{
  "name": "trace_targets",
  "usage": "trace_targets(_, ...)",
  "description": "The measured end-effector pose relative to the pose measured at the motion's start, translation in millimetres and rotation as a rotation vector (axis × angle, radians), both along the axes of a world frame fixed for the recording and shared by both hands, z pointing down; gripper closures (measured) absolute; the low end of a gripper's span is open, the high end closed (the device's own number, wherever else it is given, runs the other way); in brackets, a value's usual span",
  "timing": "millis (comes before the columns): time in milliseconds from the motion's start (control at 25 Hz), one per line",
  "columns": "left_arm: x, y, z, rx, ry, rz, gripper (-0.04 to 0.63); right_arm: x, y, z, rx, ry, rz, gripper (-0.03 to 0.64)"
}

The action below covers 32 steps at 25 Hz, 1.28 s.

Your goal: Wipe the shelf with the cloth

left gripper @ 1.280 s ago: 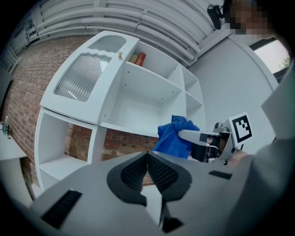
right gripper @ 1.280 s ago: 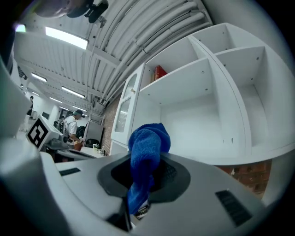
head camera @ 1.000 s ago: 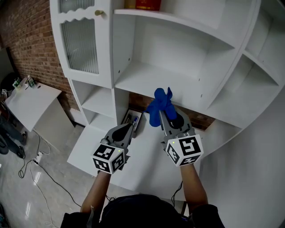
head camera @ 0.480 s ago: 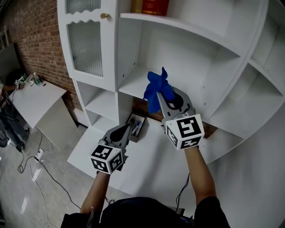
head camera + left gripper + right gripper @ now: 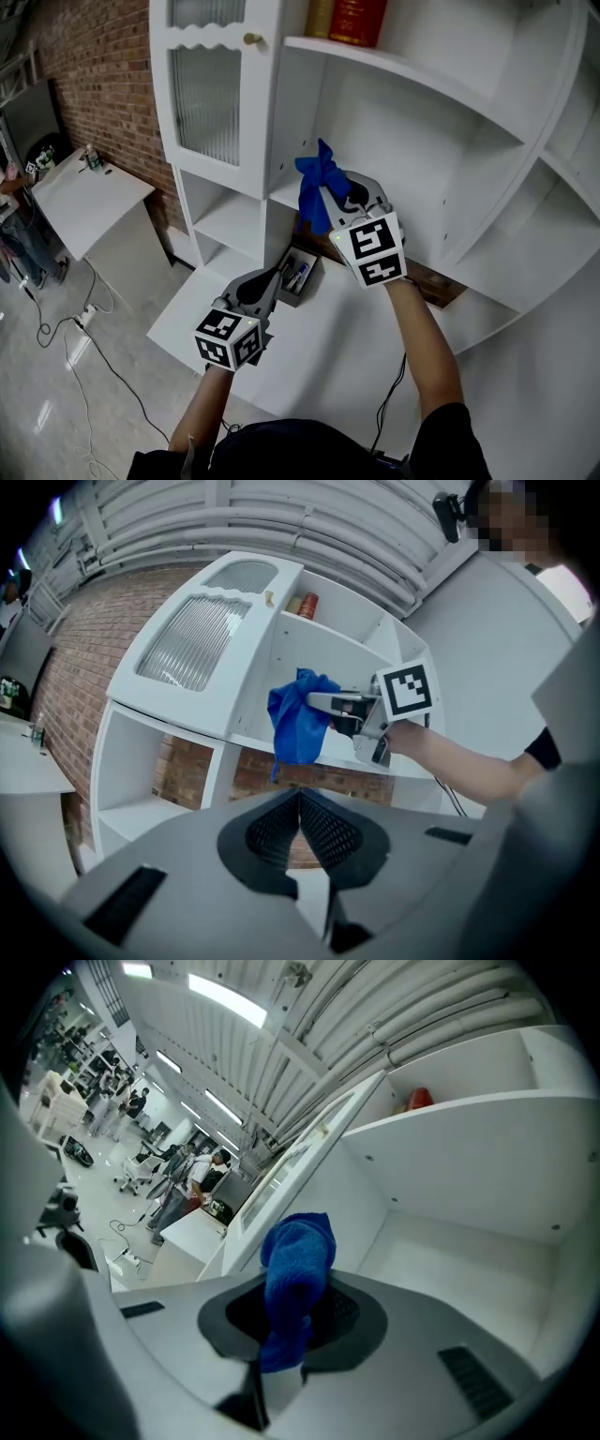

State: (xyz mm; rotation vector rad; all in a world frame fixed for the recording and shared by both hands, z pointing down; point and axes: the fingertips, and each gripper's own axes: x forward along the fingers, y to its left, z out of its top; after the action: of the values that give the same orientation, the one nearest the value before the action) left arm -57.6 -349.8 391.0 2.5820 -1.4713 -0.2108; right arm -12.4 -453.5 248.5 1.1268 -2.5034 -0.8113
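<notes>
My right gripper (image 5: 330,192) is shut on a bunched blue cloth (image 5: 317,189), raised in front of the open white shelf (image 5: 394,225) in the middle of the cabinet. In the right gripper view the cloth (image 5: 296,1283) stands up between the jaws, with the shelf floor (image 5: 469,1269) ahead. My left gripper (image 5: 270,279) hangs lower, over the low white ledge, jaws shut with nothing between them. The left gripper view shows its closed jaws (image 5: 300,803) and, beyond them, the cloth (image 5: 298,724) held by my right gripper (image 5: 319,703).
A glass-front cabinet door (image 5: 214,103) stands to the left of the shelf. Red and yellow books (image 5: 349,19) sit on the upper shelf. A small tray with pens (image 5: 298,277) lies on the low ledge (image 5: 197,305). Cables run across the floor (image 5: 66,337) at left.
My right gripper has lifted the cloth upward and toward the middle shelf. The left gripper has stayed low over the ledge.
</notes>
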Motion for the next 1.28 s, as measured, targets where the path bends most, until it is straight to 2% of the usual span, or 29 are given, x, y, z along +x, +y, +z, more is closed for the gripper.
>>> trace_targets(200, -18.2, 3.5, -0.2, -0.001, -0.003, -0.034, 0.578, -19.8, -22.3, 10.8, 0.016, 0.097, 0.016, 0.546)
trace_targets(400, -36.9, 4.6, 1.7, 0.002, 0.007, -0.083, 0.578, -34.9, -33.6, 17.3, 0.116, 0.244, 0.069, 0.546)
trace_targets(560, -45.9, 5.7, 0.3, 0.004, 0.016, -0.108, 0.578, -47.5, -42.4, 24.5, 0.136, 0.307, 0.074, 0.546)
trace_targets(1040, -68.8, 11.4, -4.4, 0.009, 0.022, -0.151, 0.578, -69.9, -54.6, 51.3, 0.125, 0.452, 0.08, 0.546)
trace_targets(1280, -71.4, 13.6, -1.3, -0.001, 0.025, -0.152, 0.578, -70.6, -56.7, 64.9, 0.049, 0.517, 0.081, 0.546)
